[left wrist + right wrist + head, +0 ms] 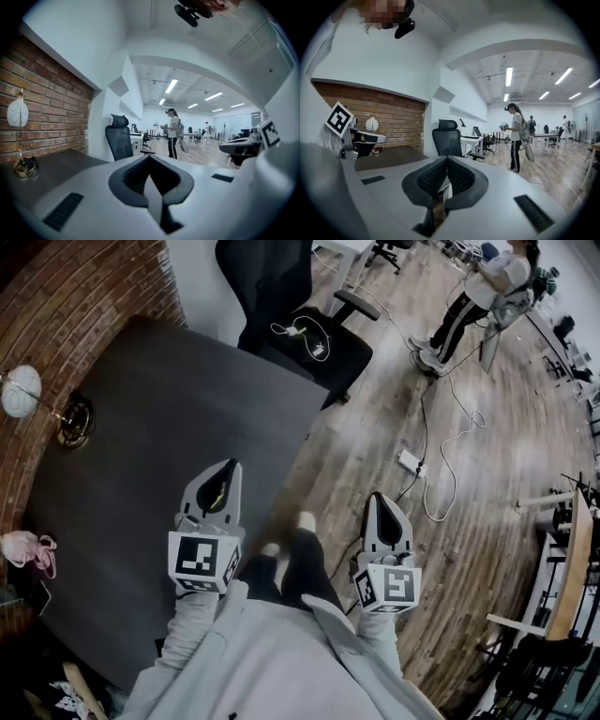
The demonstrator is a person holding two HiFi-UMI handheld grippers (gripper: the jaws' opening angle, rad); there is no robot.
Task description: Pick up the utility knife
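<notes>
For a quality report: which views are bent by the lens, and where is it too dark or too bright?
Head view: strong fisheye, the wooden floor curves; the dark table looks dim. Left gripper view: black corners, the brick wall bows, a ceiling light glares. Right gripper view: same bending, corners dark.

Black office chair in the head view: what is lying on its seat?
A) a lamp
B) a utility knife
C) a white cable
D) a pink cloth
C: a white cable lies in loops on the seat of the black office chair; nothing else shows on that seat.
</notes>
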